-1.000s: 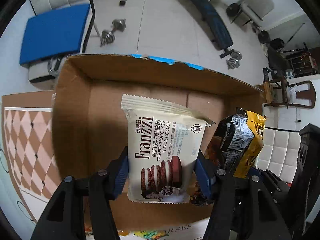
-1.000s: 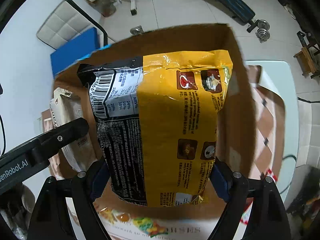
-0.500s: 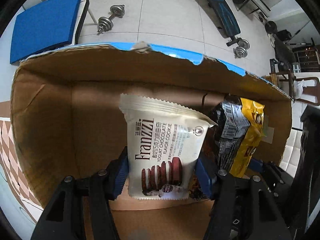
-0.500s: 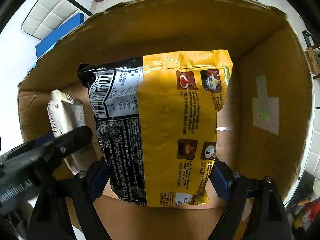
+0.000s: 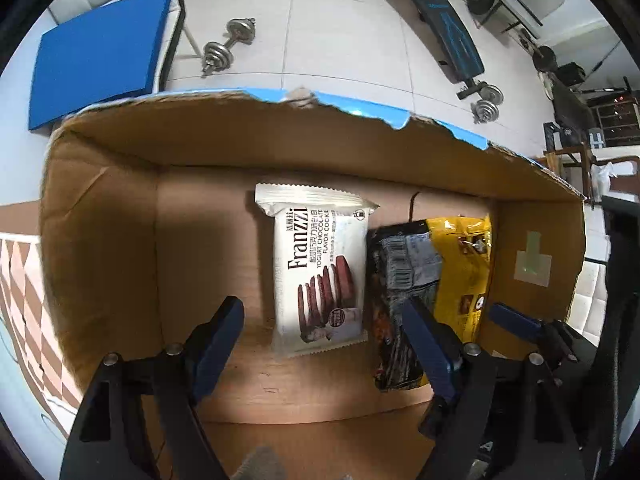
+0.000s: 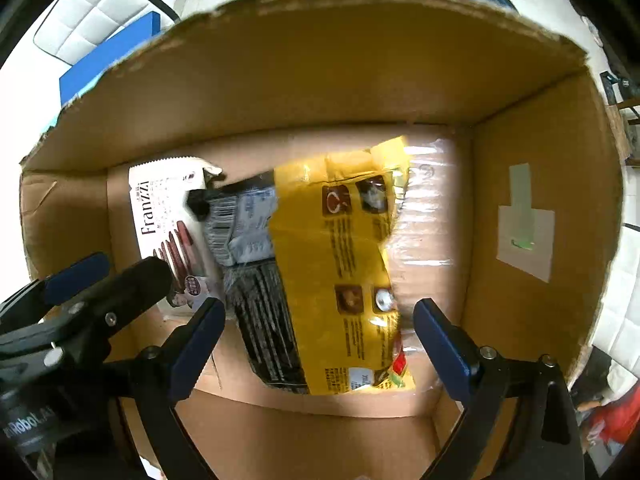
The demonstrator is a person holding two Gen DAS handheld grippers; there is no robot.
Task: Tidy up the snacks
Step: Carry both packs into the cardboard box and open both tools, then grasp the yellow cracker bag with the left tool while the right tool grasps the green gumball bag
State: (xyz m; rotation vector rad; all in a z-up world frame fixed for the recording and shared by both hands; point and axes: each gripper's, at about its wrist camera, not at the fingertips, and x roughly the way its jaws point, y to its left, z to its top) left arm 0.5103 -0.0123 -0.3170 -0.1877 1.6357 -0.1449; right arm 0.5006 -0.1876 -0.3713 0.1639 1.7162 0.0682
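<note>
We've got both grippers pointing down into the cardboard box (image 5: pixel 100 240) right now. Our left gripper (image 5: pixel 324 332) has just been opening its jaws, and the blue pads sit spread on either side of the white Franzzi cookie pack (image 5: pixel 320 268) without touching it. That pack lies flat on the box floor, roughly dead centre in the left wrist view, its crimped top edge pointing to 12 o'clock.

Our right gripper (image 6: pixel 320 324) has also just been opening, and its pads stand clear of the yellow-and-black snack bag (image 6: pixel 320 264), which looks a bit blurred. The bag lies on the box floor just beside the cookie pack, at about 3 o'clock from it in the left wrist view. In the right wrist view its black corner seems to overlap the cookie pack's edge, though we can't tell for sure.

Past the box's torn far rim, at 11 o'clock, a dumbbell (image 5: pixel 228 46) sits on the tiled floor (image 5: pixel 340 40).
</note>
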